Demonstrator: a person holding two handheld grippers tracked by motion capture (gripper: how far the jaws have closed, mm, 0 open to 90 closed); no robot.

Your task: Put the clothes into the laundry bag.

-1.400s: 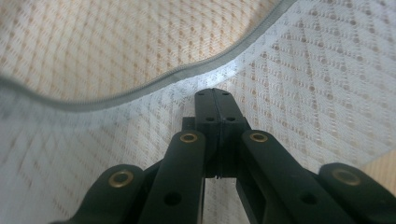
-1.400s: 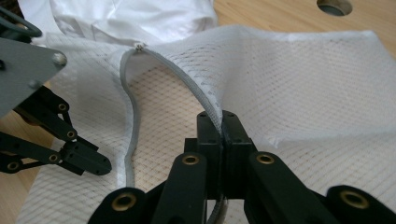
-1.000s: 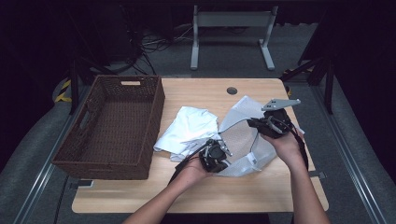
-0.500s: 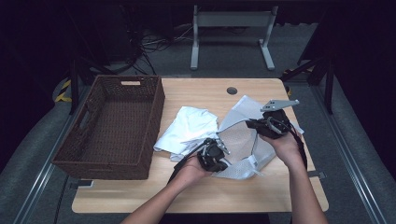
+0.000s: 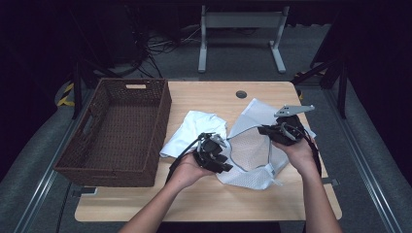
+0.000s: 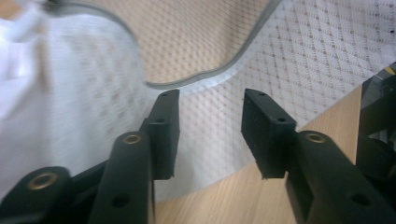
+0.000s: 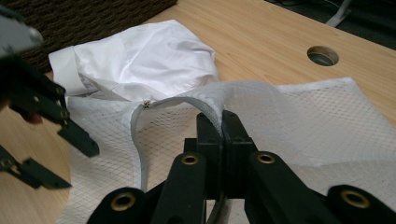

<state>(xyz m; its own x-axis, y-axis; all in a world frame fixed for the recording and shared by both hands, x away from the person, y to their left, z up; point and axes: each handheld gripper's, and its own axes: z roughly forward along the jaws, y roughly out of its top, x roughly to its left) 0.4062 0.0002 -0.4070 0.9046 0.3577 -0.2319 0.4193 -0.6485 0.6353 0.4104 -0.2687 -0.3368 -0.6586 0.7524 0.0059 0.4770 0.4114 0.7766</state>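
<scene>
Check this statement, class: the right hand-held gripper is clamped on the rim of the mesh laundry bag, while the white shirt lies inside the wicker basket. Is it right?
Not quite. The right hand-held gripper is clamped on the mesh laundry bag rim, but the white shirt lies on the table, beside the wicker basket, not inside it. The high view shows this.

White diamond-patterned mesh bag (image 5: pixel 252 153) with grey edging, plain white cloth (image 5: pixel 194 128), dark-brown woven basket (image 5: pixel 119 131).

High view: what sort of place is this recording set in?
Probably a lab or studio recording station: a lone wooden table on dark carpet, loose cables on the floor behind, and a metal stand in a blacked-out room.
</scene>
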